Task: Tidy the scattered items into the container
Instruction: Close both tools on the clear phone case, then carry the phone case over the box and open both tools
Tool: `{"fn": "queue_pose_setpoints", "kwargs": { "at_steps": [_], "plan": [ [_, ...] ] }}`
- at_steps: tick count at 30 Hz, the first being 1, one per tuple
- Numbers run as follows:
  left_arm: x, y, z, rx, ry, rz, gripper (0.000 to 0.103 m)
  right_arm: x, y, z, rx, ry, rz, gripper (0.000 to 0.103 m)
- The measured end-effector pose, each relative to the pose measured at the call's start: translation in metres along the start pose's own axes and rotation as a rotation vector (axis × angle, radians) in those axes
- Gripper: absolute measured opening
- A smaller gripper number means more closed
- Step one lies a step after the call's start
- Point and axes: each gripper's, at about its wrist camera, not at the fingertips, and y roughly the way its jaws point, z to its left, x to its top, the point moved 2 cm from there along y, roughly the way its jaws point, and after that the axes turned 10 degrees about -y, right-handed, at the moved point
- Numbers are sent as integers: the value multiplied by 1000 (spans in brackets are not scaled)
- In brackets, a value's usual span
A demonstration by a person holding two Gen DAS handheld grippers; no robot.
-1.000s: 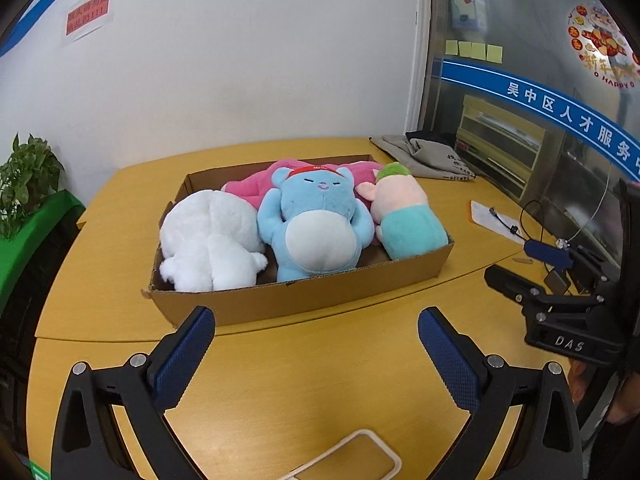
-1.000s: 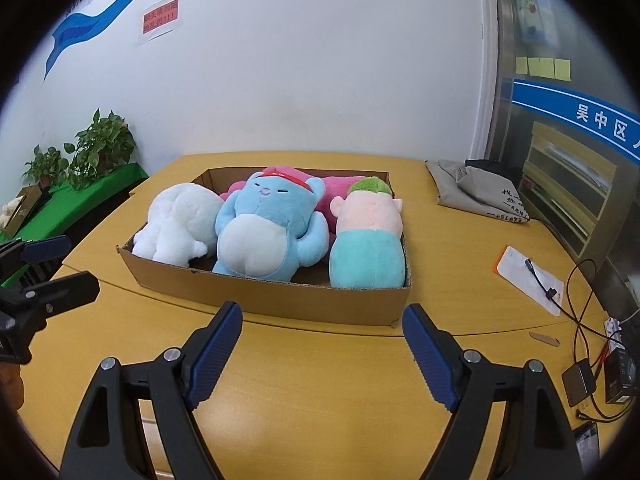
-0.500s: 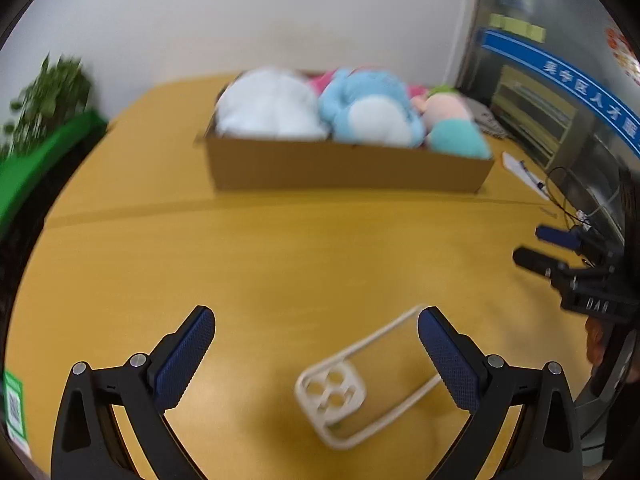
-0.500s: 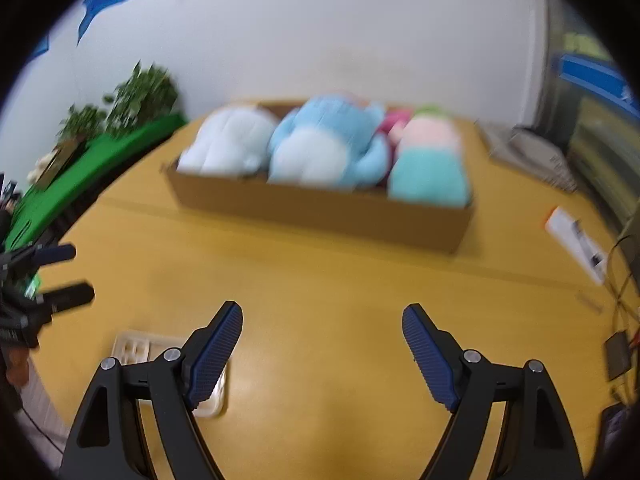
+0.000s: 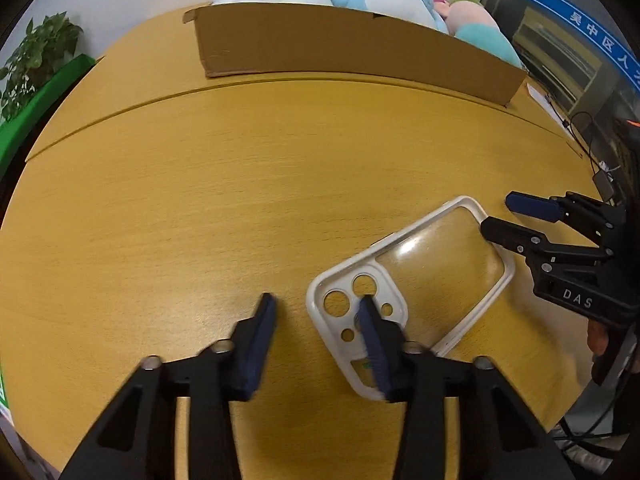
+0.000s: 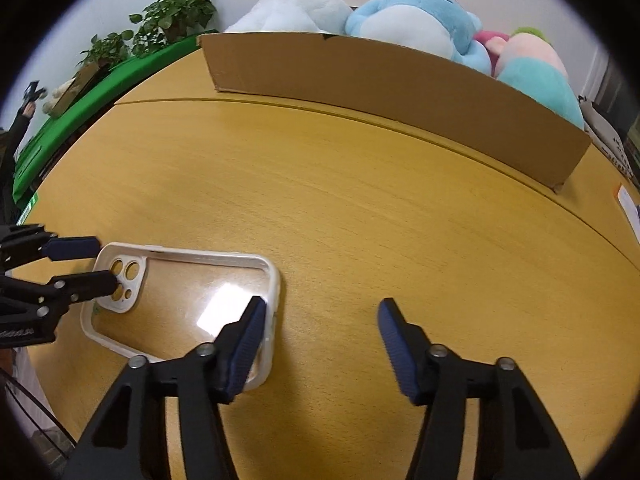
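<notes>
— Closing now, both tongs have dropped from above the box (image 5: 352,46) to the phone case (image 5: 412,280) on the counter (image 5: 240,184).
— Left tongs (image 5: 316,320) straddle its camera-end rim, right tongs (image 6: 320,320) its other end; neither pinches yet.

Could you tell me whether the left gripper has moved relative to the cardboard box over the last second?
Yes. The left gripper has dropped toward the table, away from the cardboard box, onto the phone case.

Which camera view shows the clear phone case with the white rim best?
The right wrist view: the clear phone case with the white rim lies almost whole there, with only its near corner behind a claw finger. In the left wrist view a claw finger covers the camera cutout end.
</notes>
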Motion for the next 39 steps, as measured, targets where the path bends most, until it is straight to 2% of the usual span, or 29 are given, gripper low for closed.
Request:
{"fn": "queue_pose_setpoints", "kwargs": {
  "at_steps": [1,2,3,4,9,13,18,24,26,30,33,36,39],
  "plan": [
    [1,0,0,-3,-6,1,23,0,-2,3,5,-10,-5,33],
    [2,1,-1,1,-7,-1,18,0,-3,6,11,-17,-9,26],
    [2,1,-1,14,-7,-2,11,0,-5,8,24,-22,-14,12],
    [3,0,0,14,-10,-1,11,-2,-6,12,33,-25,-19,6],
    [9,-7,1,-18,-45,-3,8,-12,-13,14,33,-3,-29,6],
    [37,-24,-7,-60,-39,-53,8,-4,-32,-3,23,39,-84,6],
    [109,-52,-22,-96,9,-160,8,36,-57,-34,-42,61,-178,6],
    [219,-80,-60,-101,114,-329,8,117,-72,-86,-154,55,-299,6],
    [256,-84,-66,-106,133,-361,8,146,-76,-106,-186,65,-329,6],
    [324,-81,-81,-130,167,-386,8,195,-75,-149,-231,85,-363,6],
    [369,-70,-92,-114,192,-392,8,232,-65,-183,-251,102,-370,6],
    [411,-44,-101,-102,197,-370,8,262,-46,-211,-272,111,-350,6],
    [442,-5,-103,-87,192,-313,8,284,-14,-238,-262,137,-300,6]
  ]
}}
